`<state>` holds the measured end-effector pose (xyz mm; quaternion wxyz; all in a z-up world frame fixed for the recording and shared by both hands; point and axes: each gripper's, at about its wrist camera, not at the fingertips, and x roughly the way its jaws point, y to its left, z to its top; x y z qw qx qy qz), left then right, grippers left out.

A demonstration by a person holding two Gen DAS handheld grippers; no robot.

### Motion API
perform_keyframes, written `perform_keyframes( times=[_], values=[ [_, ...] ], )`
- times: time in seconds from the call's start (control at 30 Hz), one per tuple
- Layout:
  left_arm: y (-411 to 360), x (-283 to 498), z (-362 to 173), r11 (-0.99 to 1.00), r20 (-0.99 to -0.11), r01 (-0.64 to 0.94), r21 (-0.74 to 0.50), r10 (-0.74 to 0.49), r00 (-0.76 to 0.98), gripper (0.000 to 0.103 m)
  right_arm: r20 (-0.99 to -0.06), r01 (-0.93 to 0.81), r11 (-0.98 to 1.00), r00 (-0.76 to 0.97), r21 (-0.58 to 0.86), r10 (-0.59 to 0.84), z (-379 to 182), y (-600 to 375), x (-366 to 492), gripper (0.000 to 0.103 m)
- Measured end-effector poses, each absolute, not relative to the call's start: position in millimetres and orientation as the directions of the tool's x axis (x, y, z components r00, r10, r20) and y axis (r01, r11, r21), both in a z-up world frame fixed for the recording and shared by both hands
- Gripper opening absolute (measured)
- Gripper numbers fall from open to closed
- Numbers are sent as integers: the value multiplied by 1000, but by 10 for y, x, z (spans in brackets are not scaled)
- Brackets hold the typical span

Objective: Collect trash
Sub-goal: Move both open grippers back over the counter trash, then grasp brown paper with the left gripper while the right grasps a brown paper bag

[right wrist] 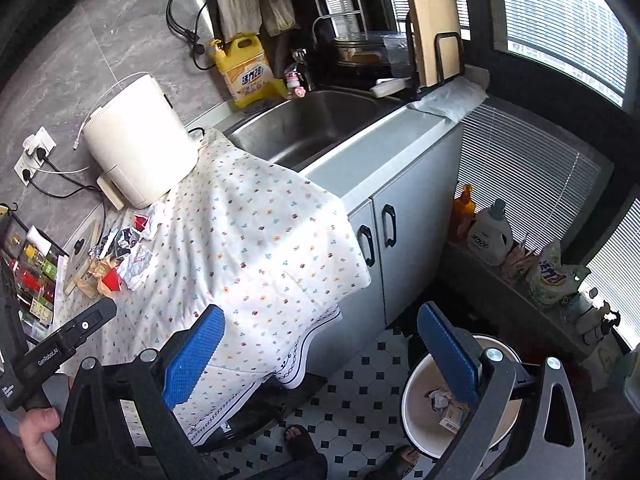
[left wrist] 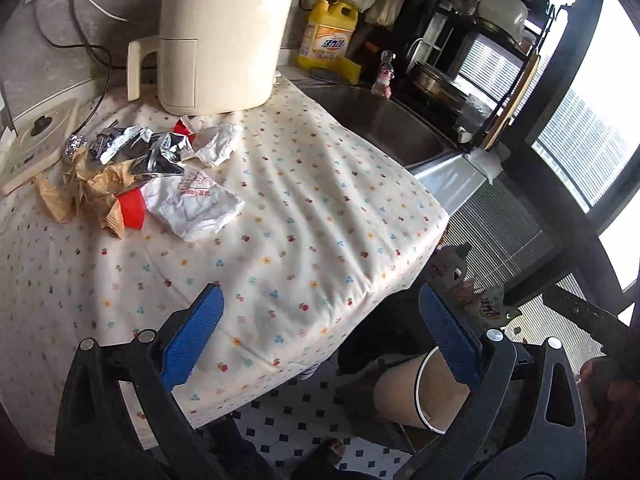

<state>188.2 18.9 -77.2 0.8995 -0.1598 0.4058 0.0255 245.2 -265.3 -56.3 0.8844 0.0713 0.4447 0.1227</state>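
Two grippers hang over the edge of a cloth-covered counter, both pointing downward. The left gripper [left wrist: 320, 344] has its blue pads spread wide with nothing between them; below it lie the flowered cloth [left wrist: 304, 208] and the tiled floor. The right gripper [right wrist: 320, 344] is likewise wide open and empty, its right finger over a round bin [right wrist: 420, 412] that stands on the floor in front of the cabinet doors [right wrist: 384, 240]. Inside the bin lie a few crumpled scraps [right wrist: 442, 402], one with a barcode label.

Most of the trash is still on the counter, heaped near its far left end beside a cream scale [left wrist: 36, 140]: a foil ball [left wrist: 75, 146], silver wrappers [left wrist: 144, 148], crumpled brown paper [left wrist: 80, 192], a red piece [left wrist: 131, 210], a white printed wrapper [left wrist: 192, 204] and a crumpled tissue [left wrist: 218, 142]. None of it touches either gripper; both are well apart from the heap.

Behind the heap, at the back edge, stands a cream appliance with a handle [left wrist: 216, 40]. To its right a yellow detergent jug [left wrist: 328, 36] sits at the back corner of the steel sink [left wrist: 384, 128], with a dish rack [left wrist: 472, 60] beyond. A hand [right wrist: 38, 436] grips the left gripper's handle, seen from the right wrist view, and sandalled feet [right wrist: 304, 440] show on the floor.
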Motion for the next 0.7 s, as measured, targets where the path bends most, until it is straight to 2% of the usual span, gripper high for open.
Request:
perform_keyframes(
  times=[0.4, 0.63, 0.7],
  values=[
    [1571, 1671, -852, 879, -722, -370, -302, 42, 690, 97, -780, -289, 934, 528, 208, 337, -543, -1454, 2628, 91],
    [2253, 1611, -965, 843, -720, -431, -321, 78, 689, 97, -789, -311, 925, 501, 219, 355, -635, -861, 2695, 83],
    [2424, 1620, -1004, 842, -721, -431, -325, 75, 689, 93, -787, -316, 921, 498, 227, 364, -652, -688, 2706, 81]
  ],
)
